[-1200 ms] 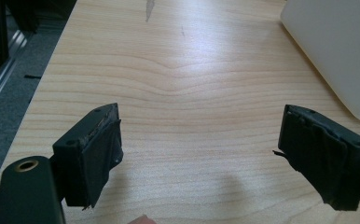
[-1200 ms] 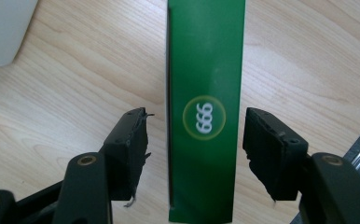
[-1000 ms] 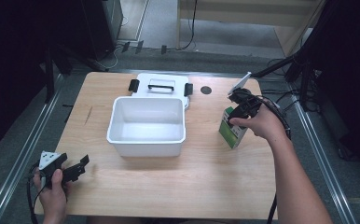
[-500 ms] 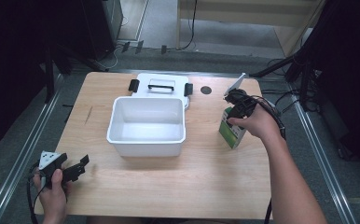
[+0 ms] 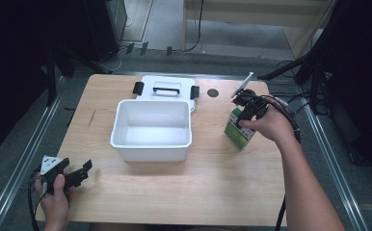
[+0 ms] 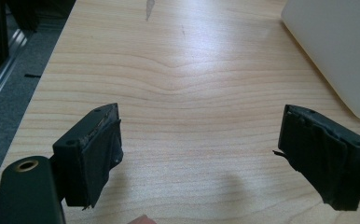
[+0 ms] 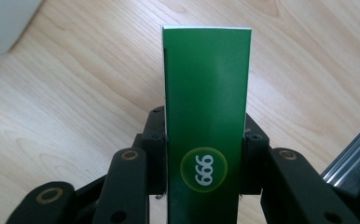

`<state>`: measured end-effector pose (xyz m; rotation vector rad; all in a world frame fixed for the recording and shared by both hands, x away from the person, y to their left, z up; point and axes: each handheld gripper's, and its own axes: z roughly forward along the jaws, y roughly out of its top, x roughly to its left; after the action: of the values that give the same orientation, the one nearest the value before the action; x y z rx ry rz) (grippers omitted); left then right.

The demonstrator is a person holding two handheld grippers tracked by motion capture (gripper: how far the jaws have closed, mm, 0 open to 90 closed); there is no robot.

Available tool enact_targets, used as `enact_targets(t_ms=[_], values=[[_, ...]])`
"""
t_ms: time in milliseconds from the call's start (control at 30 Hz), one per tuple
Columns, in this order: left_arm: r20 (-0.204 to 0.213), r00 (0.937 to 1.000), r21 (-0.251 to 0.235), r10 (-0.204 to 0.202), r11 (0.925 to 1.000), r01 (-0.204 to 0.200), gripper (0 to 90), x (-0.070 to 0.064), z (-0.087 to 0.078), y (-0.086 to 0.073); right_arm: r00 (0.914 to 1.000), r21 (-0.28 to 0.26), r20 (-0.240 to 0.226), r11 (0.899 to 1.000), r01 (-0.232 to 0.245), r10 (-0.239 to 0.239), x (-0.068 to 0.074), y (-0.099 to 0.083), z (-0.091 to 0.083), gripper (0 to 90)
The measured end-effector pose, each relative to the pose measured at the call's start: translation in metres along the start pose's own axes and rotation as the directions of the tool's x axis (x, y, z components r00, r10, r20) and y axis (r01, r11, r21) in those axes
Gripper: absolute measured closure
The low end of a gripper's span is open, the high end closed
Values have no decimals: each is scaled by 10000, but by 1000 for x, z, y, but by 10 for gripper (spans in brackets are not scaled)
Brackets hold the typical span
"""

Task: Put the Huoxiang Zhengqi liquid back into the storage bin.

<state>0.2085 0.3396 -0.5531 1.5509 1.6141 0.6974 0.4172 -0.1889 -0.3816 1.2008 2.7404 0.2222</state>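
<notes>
Green is the colour to watch: a green carton (image 7: pixel 206 135) printed with "999" in a yellow-ringed circle sits squarely between the two black jaws of the right gripper (image 7: pixel 205 154), which press against its two sides. In the right gripper view the carton's top edge runs white and the pale wood grain spreads out beyond it.

From the high view, the right hand (image 5: pixel 267 124) reaches in from the lower right, and the right gripper (image 5: pixel 245 111) comes down onto the green carton (image 5: pixel 237 132) at the right side of the wooden table (image 5: pixel 213 183). The carton seems to stand on the tabletop, though contact there cannot be told for sure. It is well apart from the white plastic bin (image 5: pixel 151 130), which lies open and shows a bare white floor near the table's middle. Just behind the bin lies its white lid (image 5: pixel 167 89), flat, with a black handle and black latches at either end. A small dark round hole (image 5: pixel 213 92) marks the wood to the right of the lid.

Over at the near left corner, the left hand (image 5: pixel 54 199) holds the left gripper (image 5: pixel 80 173) low over the wood. In the left gripper view its pads (image 6: pixel 101 151) stand wide apart with nothing but tabletop between them, and the bin's wall (image 6: pixel 336 46) is at the upper right. Cables trail from both grippers.
</notes>
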Motion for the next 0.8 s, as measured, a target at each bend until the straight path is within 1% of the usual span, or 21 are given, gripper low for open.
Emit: enact_targets(t_ms=[33,67,100,167,300,367,400,433,467,533,633,667,700,733,800], values=[[-8,10000,3,27,10000,-27,145,0,0,0,10000,0,0,10000,0,0,0,0,0,638],[-3,10000,0,31,10000,-31,145,0,0,0,9976,-241,-76,9973,691,-693,3,0,-3,637],[-5,10000,3,29,10000,-29,145,0,0,0,9976,-241,-76,9973,691,-693,3,0,-3,637],[2,10000,3,30,10000,-30,145,0,0,0,9924,-369,-181,9920,1207,-1214,8,0,-6,637],[17,10000,-11,0,10000,0,145,0,0,0,9776,-414,-130,9769,2096,-2103,15,3,-13,638],[14,10000,-33,-36,10000,36,145,0,0,0,9686,-494,-94,9675,2479,-2486,18,5,-18,638],[22,10000,-47,-19,10000,19,145,0,0,0,9614,-629,-69,9597,2741,-2750,21,6,-23,638],[22,10000,-45,-22,10000,22,145,0,0,0,9614,-629,-69,9597,2741,-2750,21,6,-23,638],[26,10000,-38,-29,10000,29,145,0,0,0,9575,-721,-69,9552,2870,-2882,22,7,-25,638],[34,10000,-42,-29,10000,29,145,1,0,0,9534,-879,-75,9499,2999,-3017,25,9,-29,639],[37,10000,-40,-36,10000,36,145,1,0,0,9438,-1007,-140,9396,3272,-3301,28,10,-35,638],[35,10000,-32,-33,10000,33,145,1,0,0,9391,-1026,-148,9348,3400,-3432,29,11,-36,638],[38,10000,-32,-33,10000,33,145,1,0,0,9281,-1072,-187,9236,3679,-3719,32,12,-39,638],[39,10000,-38,-41,10000,41,145,1,0,0,9281,-1072,-187,9236,3679,-3719,32,12,-39,638],[41,10000,-36,-40,10000,40,145,1,0,0,9157,-1041,-174,9116,3977,-4015,35,12,-41,638]])
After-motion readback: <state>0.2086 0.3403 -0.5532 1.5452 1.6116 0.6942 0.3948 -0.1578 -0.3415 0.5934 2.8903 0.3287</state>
